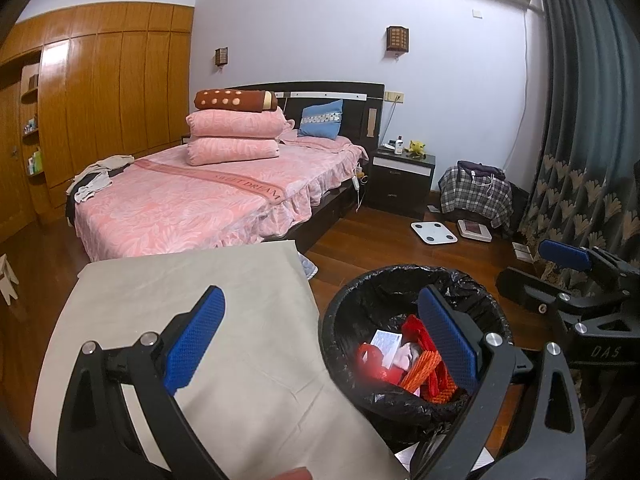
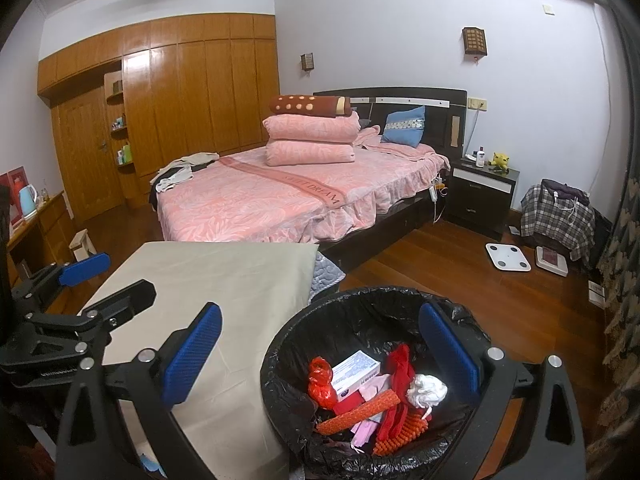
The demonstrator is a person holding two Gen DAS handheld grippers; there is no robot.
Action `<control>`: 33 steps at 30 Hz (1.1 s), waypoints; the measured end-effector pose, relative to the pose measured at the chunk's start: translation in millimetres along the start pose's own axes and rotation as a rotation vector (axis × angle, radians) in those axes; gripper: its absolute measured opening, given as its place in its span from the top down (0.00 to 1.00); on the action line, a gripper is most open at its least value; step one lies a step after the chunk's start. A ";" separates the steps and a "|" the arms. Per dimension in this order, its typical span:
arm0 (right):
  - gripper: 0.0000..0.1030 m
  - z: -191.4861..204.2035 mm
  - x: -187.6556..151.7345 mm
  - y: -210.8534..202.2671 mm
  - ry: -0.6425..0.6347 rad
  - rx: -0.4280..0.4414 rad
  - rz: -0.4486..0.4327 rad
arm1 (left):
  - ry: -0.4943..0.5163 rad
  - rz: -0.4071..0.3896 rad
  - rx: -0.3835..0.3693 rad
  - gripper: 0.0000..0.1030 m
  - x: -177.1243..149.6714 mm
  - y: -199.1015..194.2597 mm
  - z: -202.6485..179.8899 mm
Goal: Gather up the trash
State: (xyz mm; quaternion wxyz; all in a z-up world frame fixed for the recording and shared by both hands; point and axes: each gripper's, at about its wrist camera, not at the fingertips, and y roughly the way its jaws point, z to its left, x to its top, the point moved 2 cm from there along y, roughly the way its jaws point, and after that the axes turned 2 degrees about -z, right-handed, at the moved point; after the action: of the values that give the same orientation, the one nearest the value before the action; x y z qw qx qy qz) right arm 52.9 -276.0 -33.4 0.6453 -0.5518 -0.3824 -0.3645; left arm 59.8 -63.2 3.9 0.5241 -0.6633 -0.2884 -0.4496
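A bin lined with a black bag (image 1: 360, 304) (image 2: 360, 304) stands on the wooden floor right of a beige cloth-covered table (image 1: 192, 280) (image 2: 224, 276). Inside lie a red bag (image 2: 320, 378), a white and blue box (image 2: 356, 370), orange mesh pieces (image 2: 360, 410), red cloth (image 2: 400, 368) and a white crumpled wad (image 2: 428, 390). My left gripper (image 1: 324, 344) is open and empty, one finger over the table, one over the bin. My right gripper (image 2: 320, 356) is open and empty above the bin. Each gripper shows in the other's view, the right (image 1: 560, 256) and the left (image 2: 80, 272).
A pink bed (image 2: 280, 196) with stacked folded blankets stands behind the table. A dark nightstand (image 2: 480, 196), a white scale (image 2: 508, 257) on the floor, a chair with plaid cloth (image 2: 556, 216) and curtains (image 1: 580, 160) are on the right. A wooden wardrobe (image 2: 180, 100) lines the left wall.
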 end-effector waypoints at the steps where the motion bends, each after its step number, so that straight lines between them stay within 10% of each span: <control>1: 0.06 0.2 0.0 0.1 0.000 0.000 0.000 | 0.000 0.000 0.000 0.08 0.0 0.0 0.1; 33: 0.06 3.3 -1.1 1.0 -0.002 0.000 -0.003 | 0.002 0.001 0.002 0.08 1.0 0.0 -0.4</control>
State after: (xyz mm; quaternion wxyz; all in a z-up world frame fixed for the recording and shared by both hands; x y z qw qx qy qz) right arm 53.1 -272.5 -34.5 0.6444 -0.5518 -0.3838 -0.3648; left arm 60.2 -63.6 4.8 0.5254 -0.6623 -0.2881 -0.4499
